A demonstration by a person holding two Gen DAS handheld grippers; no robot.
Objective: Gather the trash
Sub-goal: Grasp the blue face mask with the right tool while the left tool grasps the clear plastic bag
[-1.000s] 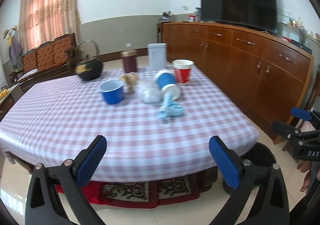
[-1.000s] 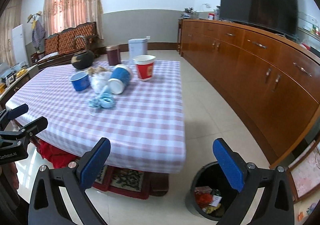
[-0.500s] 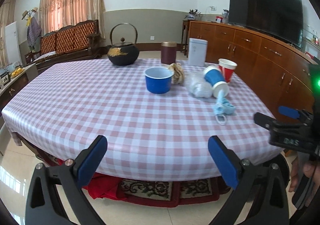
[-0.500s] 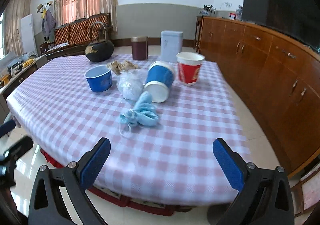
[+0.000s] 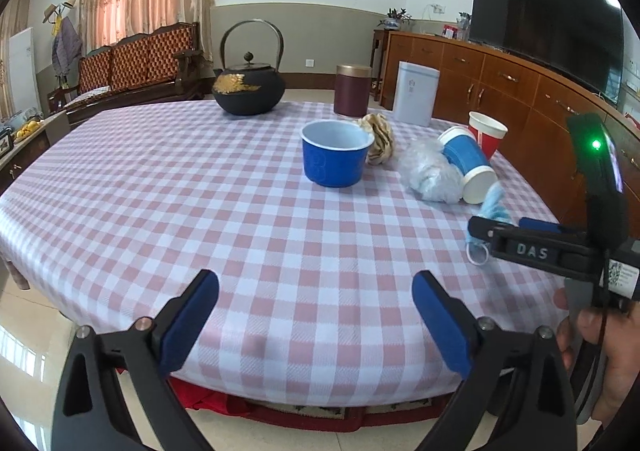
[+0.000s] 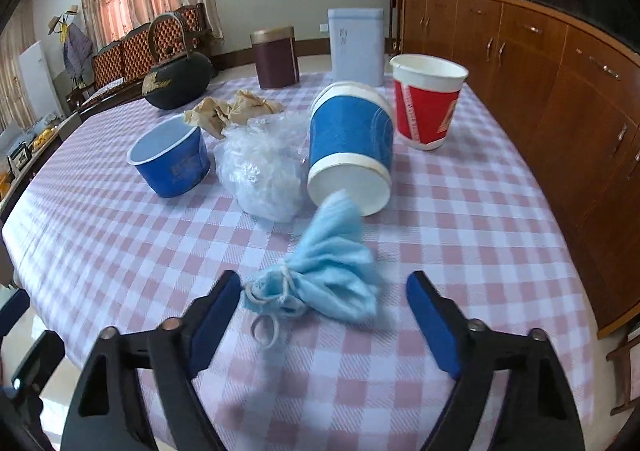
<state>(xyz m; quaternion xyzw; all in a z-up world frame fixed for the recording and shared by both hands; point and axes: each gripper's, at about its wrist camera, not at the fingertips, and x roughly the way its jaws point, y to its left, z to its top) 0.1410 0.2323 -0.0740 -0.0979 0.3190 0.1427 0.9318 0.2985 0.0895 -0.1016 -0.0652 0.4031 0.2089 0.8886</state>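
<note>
My right gripper (image 6: 322,315) is spread wide and holds nothing. Between its jaws, nearer the left one, lies a crumpled blue face mask (image 6: 328,279) on the checked tablecloth (image 6: 460,235), its ear loop curled toward me; I cannot tell whether the left jaw touches it. Just beyond the mask a blue paper cup (image 6: 352,139) lies on its side, bottom toward me, with a clear plastic bag (image 6: 262,167) pressed against its left. Left of the bag stands a blue bowl (image 6: 170,161); behind it sits crumpled brown paper (image 6: 228,111). Right of the tipped cup a red paper cup (image 6: 428,101) stands upright. Farthest are a black teapot (image 6: 178,85), a brown tin (image 6: 276,57) and a white tin (image 6: 356,45).

My left gripper (image 5: 316,321) also gapes empty, over bare cloth at the near table edge. From there my right gripper hides most of the mask, well off to the right.
</note>
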